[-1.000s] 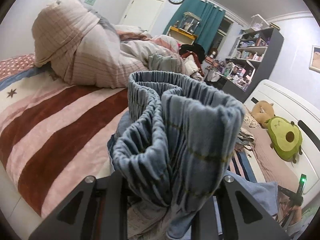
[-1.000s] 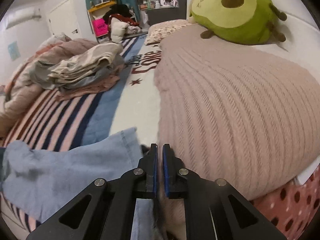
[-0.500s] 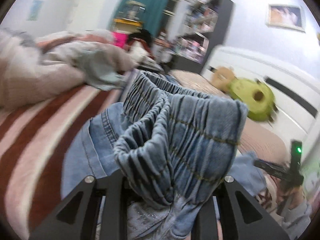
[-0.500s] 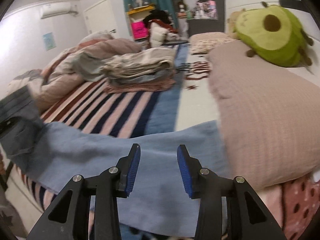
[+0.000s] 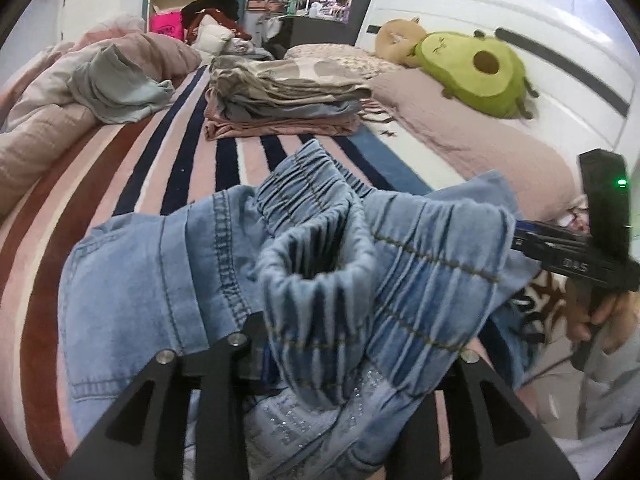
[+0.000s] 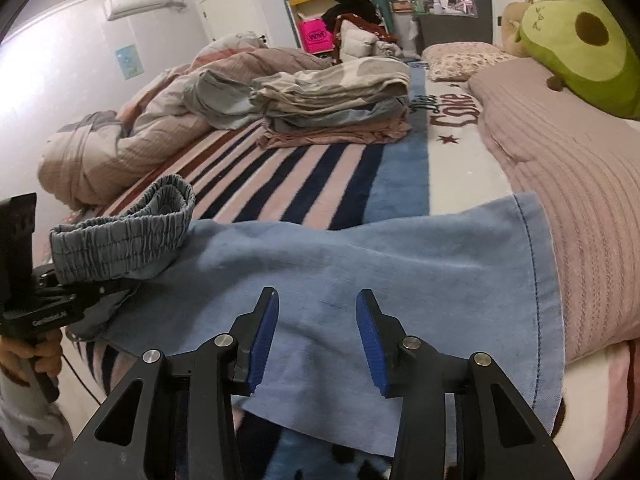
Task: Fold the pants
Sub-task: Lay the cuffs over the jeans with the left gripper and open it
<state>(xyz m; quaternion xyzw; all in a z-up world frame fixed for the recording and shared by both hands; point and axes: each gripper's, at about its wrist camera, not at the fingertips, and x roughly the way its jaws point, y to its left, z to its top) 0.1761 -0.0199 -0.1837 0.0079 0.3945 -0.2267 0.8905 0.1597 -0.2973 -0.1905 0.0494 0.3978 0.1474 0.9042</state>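
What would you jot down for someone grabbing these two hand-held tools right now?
Left gripper: jaws opening, gathered elastic waistband of the light blue denim pants bunched between them.
Right gripper: jaws opening, empty, above the leg.
Pants leg lies flat across the striped bed blanket, hem by the ribbed pink cover.
Done: leg spread. Left: fold, probably add to the folded clothes stack.

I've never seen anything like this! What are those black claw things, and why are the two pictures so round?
A person holds black tongs in each hand, each with a round-lens camera looking along its fingers. One picture is from the left tongs, whose jaws are opening with the blue jeans' stretchy waistband bunched between them. The other is from the right tongs, opening and empty above a jeans leg. Everything lies on a striped bed, with folded clothes and an avocado toy.
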